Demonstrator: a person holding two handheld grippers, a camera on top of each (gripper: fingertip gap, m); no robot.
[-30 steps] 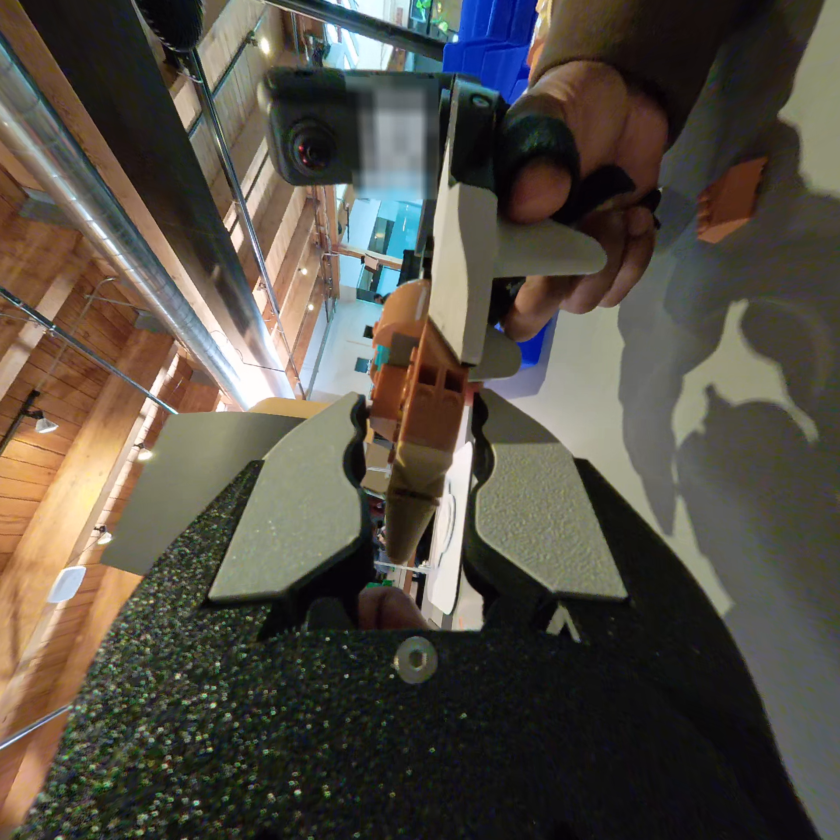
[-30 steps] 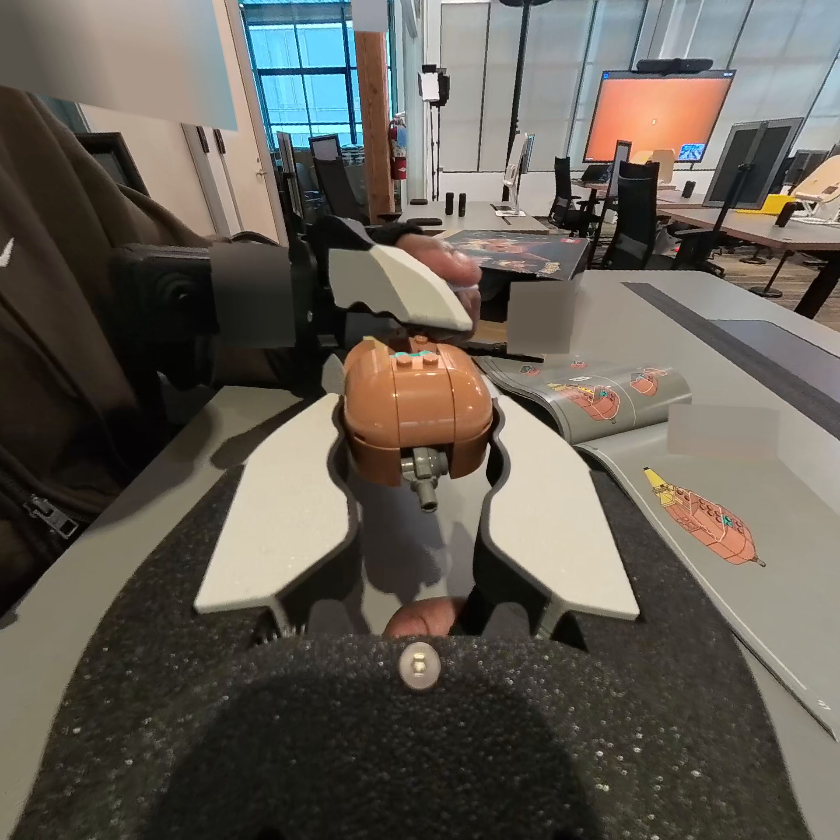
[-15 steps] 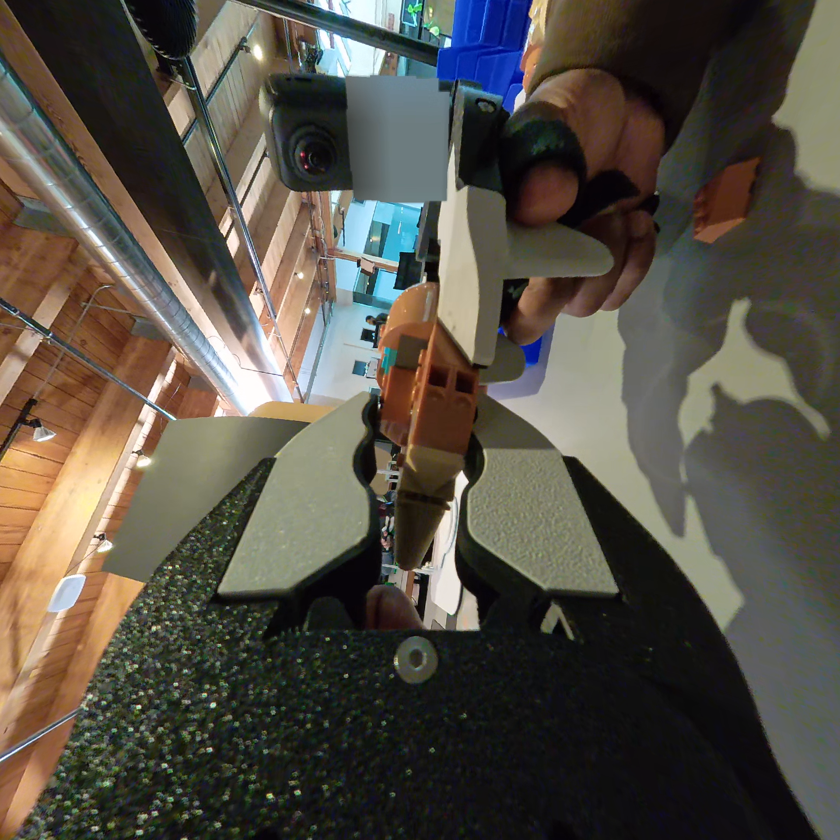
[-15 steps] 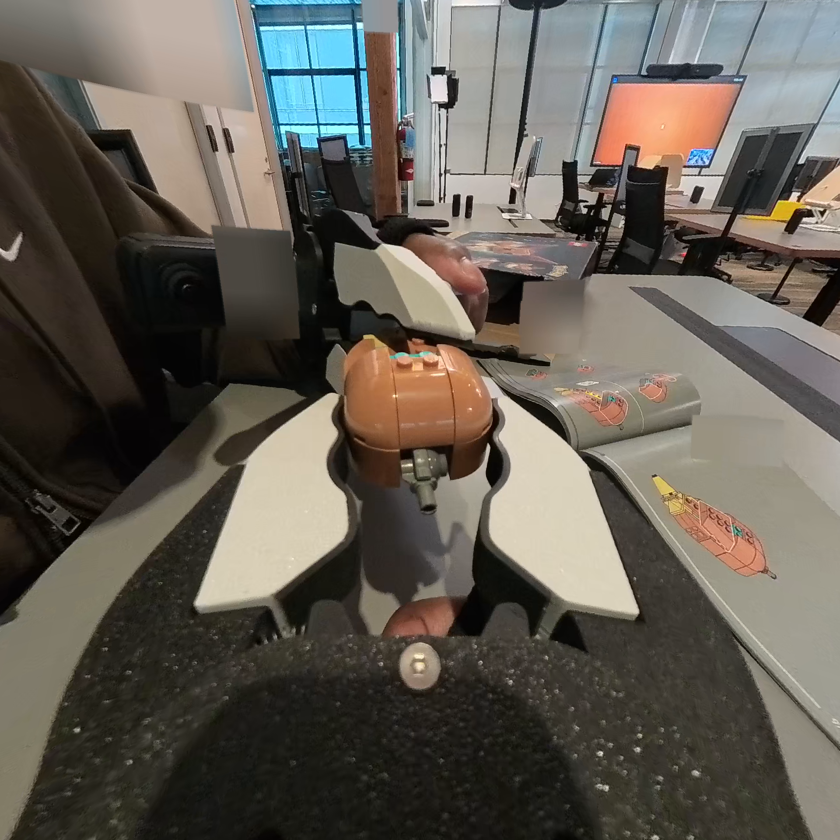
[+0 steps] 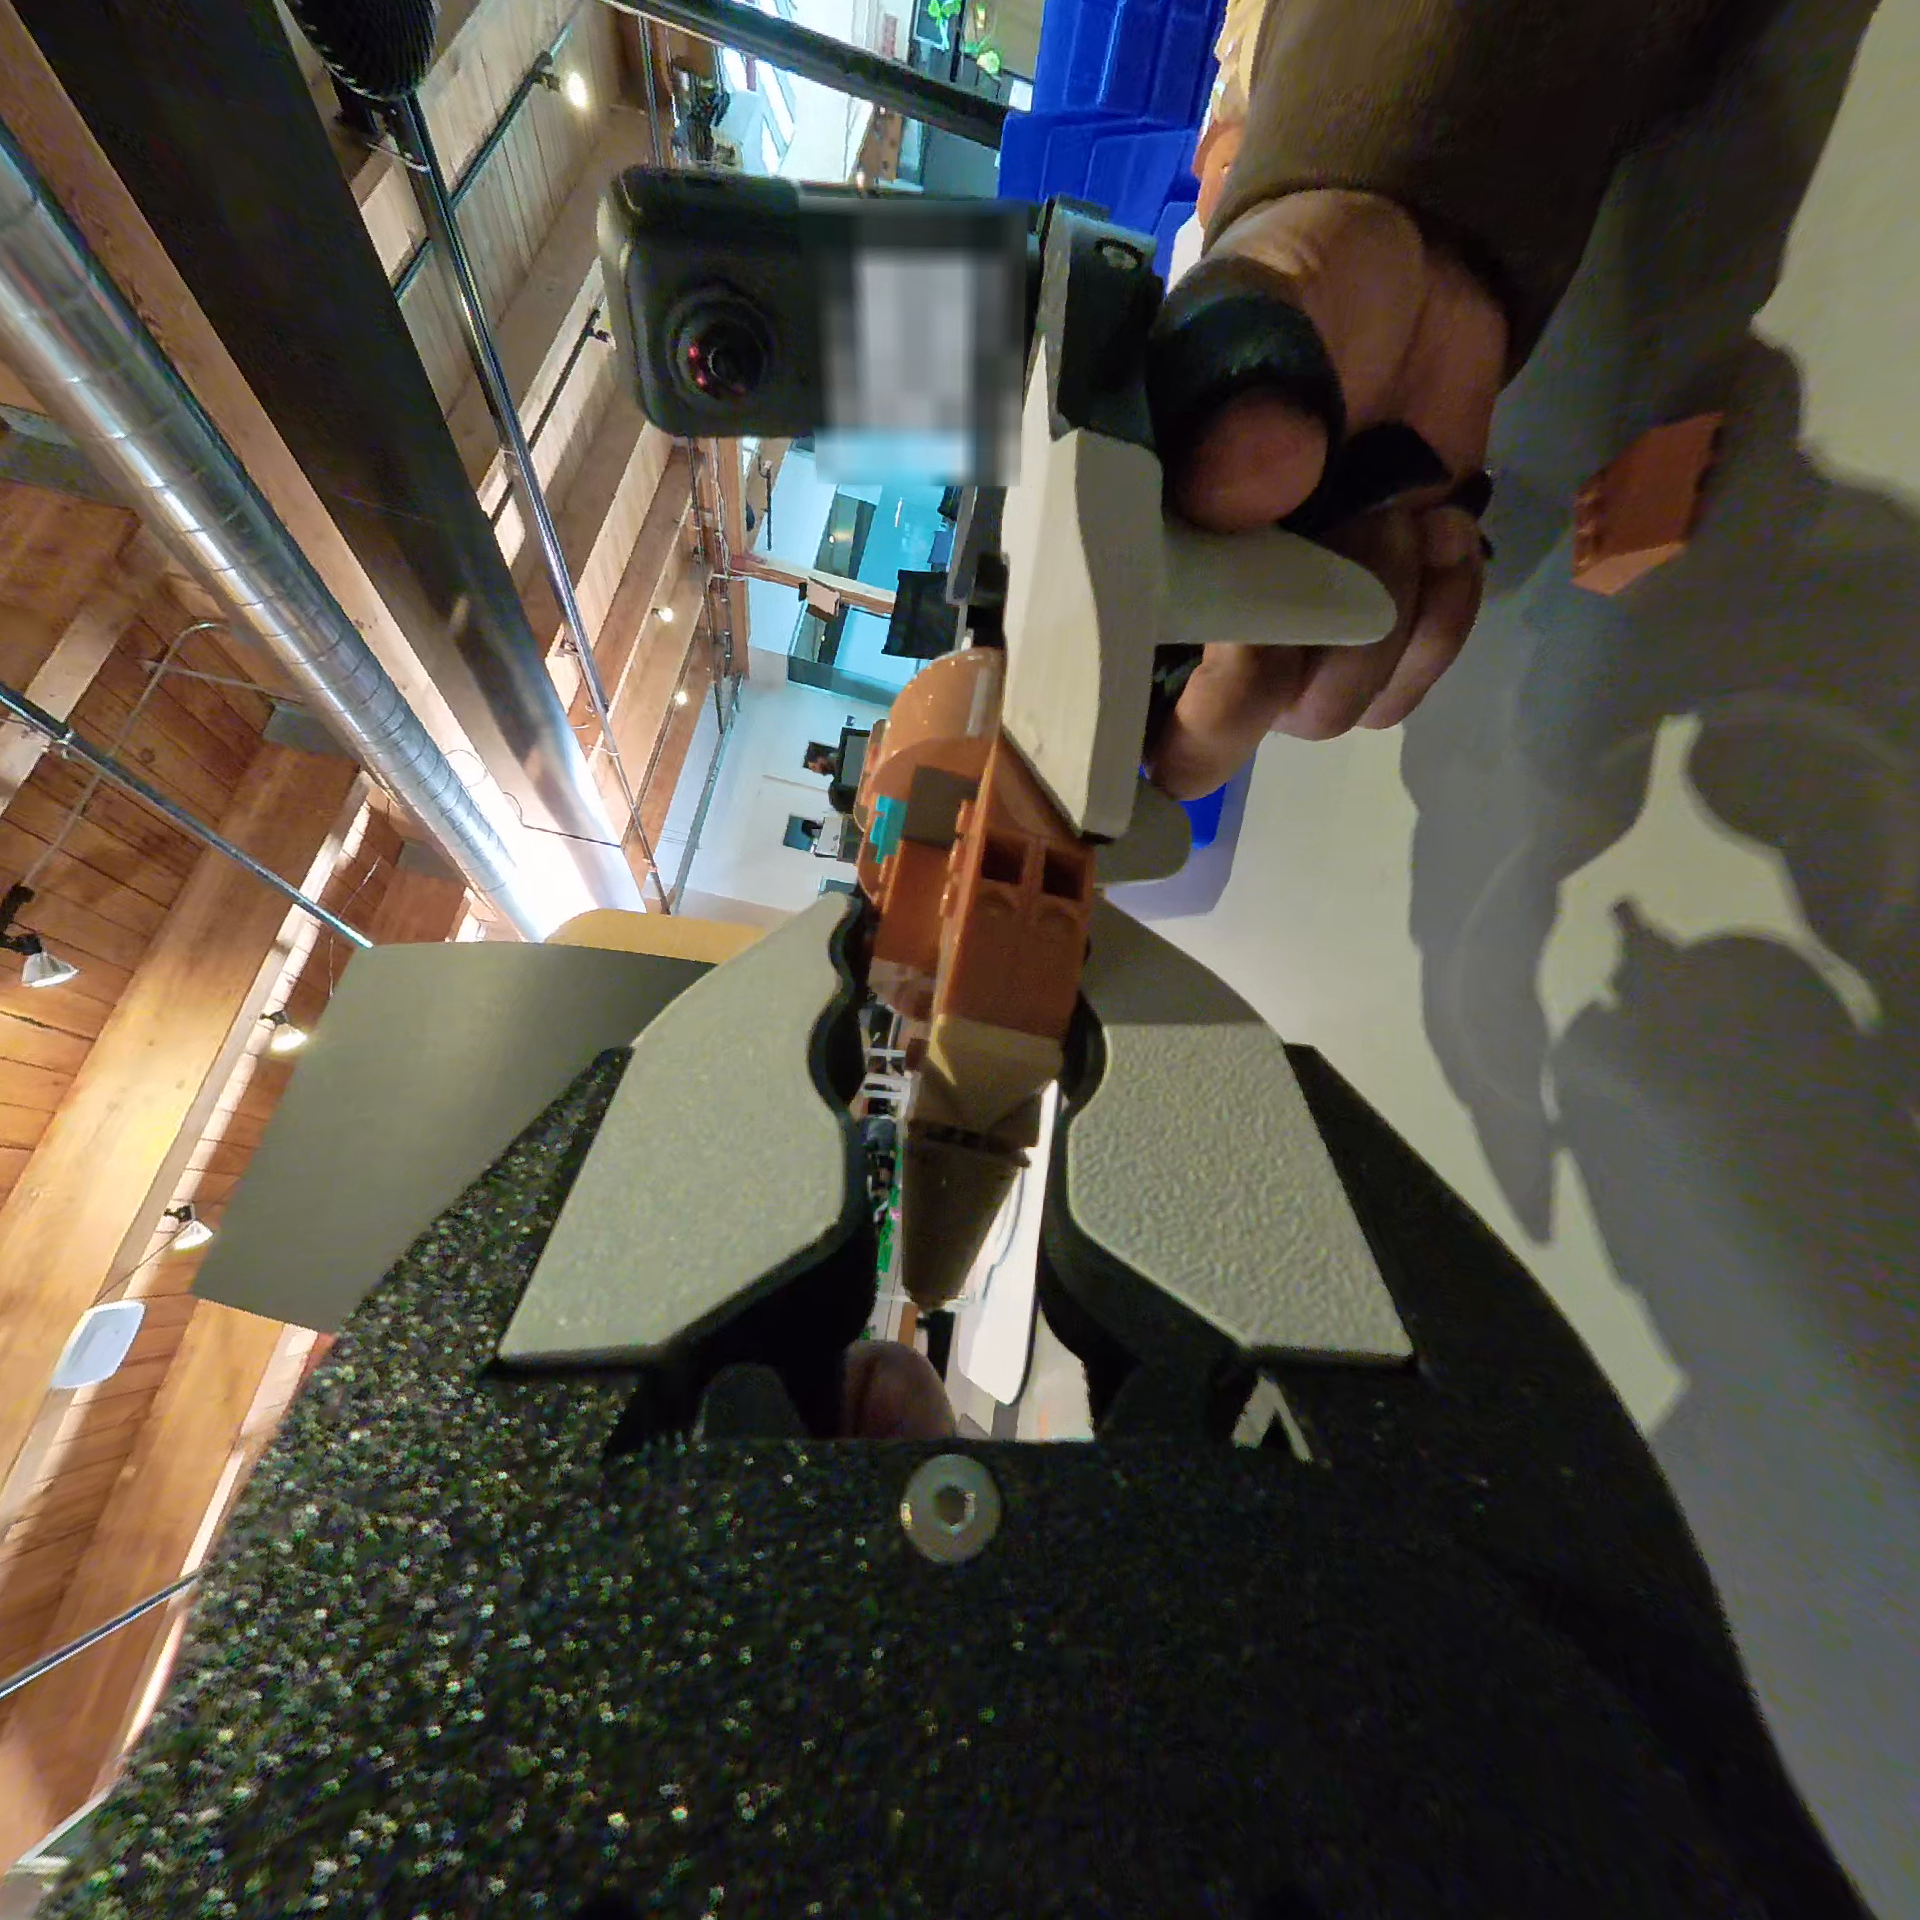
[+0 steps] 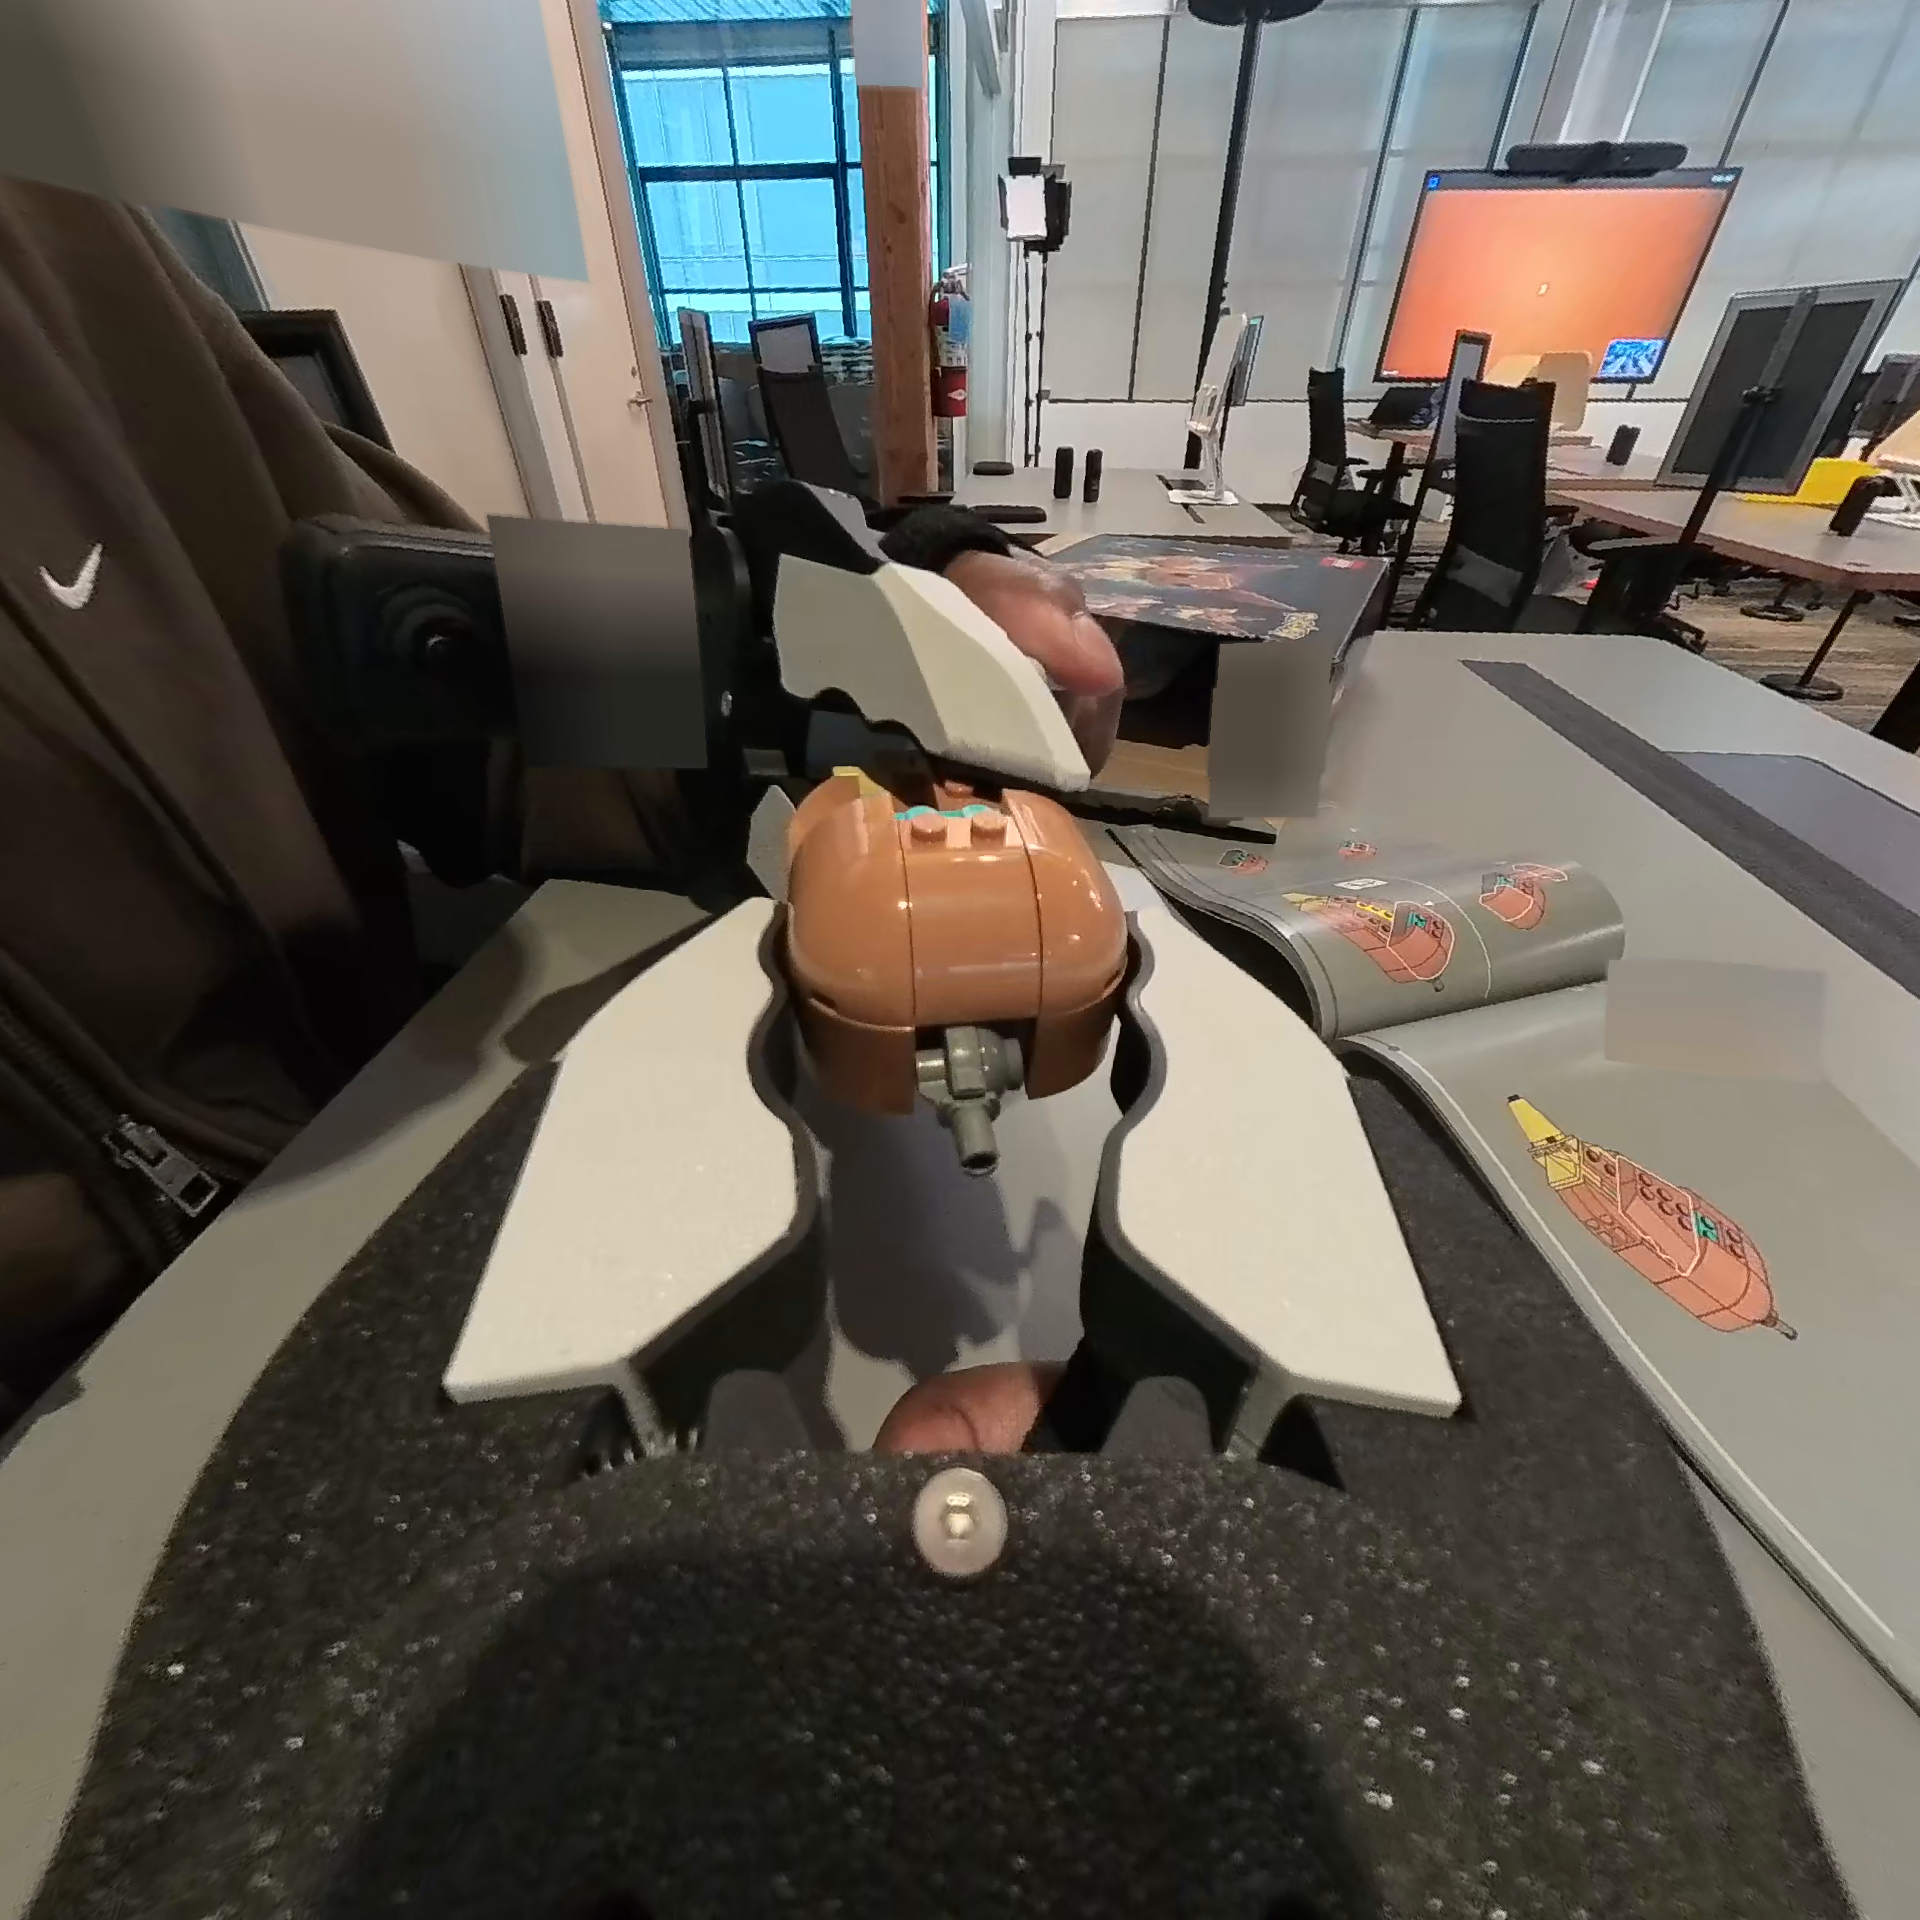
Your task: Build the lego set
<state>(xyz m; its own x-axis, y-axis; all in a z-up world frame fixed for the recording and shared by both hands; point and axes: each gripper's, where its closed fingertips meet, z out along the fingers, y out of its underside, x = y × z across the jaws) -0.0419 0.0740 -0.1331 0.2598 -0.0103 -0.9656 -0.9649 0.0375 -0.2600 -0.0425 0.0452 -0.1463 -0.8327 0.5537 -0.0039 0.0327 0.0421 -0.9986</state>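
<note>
Both tongs pinch one orange-brown rounded plastic lego hull (image 6: 951, 951) above the grey counter (image 6: 1558, 727): right tongs (image 6: 951, 966) grip its rounded end, left tongs (image 5: 961, 977) its tan-coned end. An open instruction booklet (image 6: 1455, 966) lies beside it.

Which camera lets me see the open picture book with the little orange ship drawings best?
The right wrist view. There the open grey instruction booklet lies flat on the grey table, right of the rounded brown lego model, with several orange ship drawings plain to see. The left wrist view does not show the booklet.
</note>
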